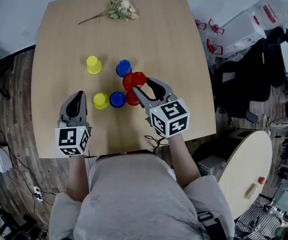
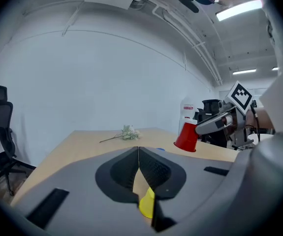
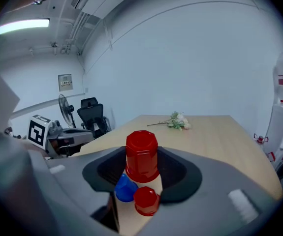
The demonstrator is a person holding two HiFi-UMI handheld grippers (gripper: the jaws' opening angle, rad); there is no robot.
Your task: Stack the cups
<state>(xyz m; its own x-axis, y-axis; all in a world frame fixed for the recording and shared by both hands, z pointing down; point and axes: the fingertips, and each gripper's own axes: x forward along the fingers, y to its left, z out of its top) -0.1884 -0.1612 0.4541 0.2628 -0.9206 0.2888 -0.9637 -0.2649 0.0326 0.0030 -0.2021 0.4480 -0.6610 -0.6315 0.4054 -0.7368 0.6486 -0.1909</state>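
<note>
Head view: above the middle of the table [image 1: 159, 29], the right claw [image 1: 141, 84] grips an upturned red cup [image 1: 136, 79]; a second red cup [image 1: 132, 99] stands just nearer. Left gripper view: the left claw [image 2: 138, 166] is closed and empty. Right gripper view: centre the held cup over the second, clear of the blue cup [image 3: 125, 188] to its left, lower squarely, then release.

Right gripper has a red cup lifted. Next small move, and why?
Likely draw the right gripper back a little and lower the held red cup over the other red cup. The jaws hold theirs mouth down, clear of the table; the other stands mouth down just below, on the near side, beside a blue cup.
</note>
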